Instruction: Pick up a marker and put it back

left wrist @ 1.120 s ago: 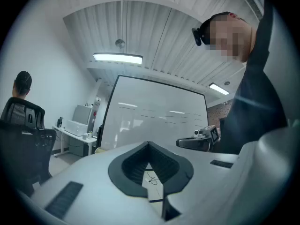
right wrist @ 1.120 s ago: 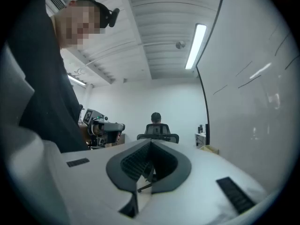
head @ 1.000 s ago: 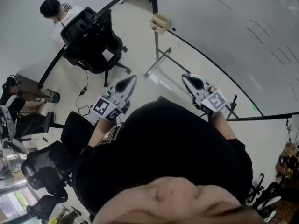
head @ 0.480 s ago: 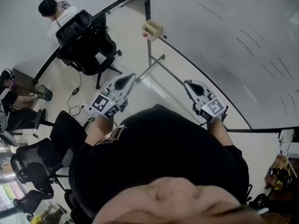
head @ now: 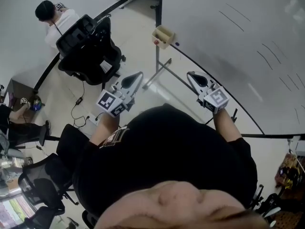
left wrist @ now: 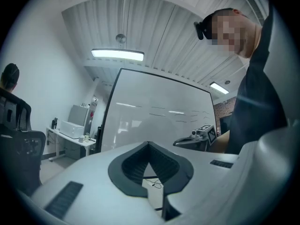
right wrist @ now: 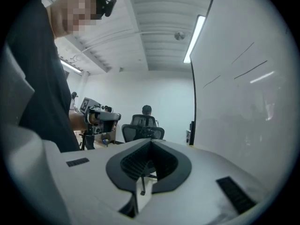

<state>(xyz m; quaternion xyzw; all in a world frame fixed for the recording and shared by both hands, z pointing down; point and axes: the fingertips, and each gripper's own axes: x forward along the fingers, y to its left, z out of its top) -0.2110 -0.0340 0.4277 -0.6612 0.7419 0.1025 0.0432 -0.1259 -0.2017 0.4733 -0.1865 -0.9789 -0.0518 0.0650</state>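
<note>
nearest the camera is one person in a black top (head: 162, 161), both forearms reaching forward, one claw in each hand, two in all. each carries one tag cube, two counted: the left cube (head: 110, 103) and the right cube (head: 217, 99). the left claw (head: 136, 77) has its two dark pads pressed together at the tips with nothing between them, as the left gripper view shows. the right claw (head: 192, 76) is likewise pressed together and empty. the two claws sit side by side, well apart, both pointing away from the body over the pale floor (head: 138, 27).

to the person's left stand at least two black chairs, one (head: 71, 140) close by the elbow and a mesh one (head: 40, 182) behind it.

beyond the claws rises one large whiteboard (head: 238, 32), with a few faint strokes on it, on a metal stand (head: 162, 70). one small tan box (head: 164, 35) hangs at the board's lower corner. the marker itself is too small to tell. one red speck (head: 156, 42) shows at the box's near side, and whether that is the marker cannot be told. neither claw touches the box.

farther off, one more black office chair (head: 88, 44) stands by a curved surface (head: 28, 46), and one seated person (head: 50, 13) is just behind it.
</note>
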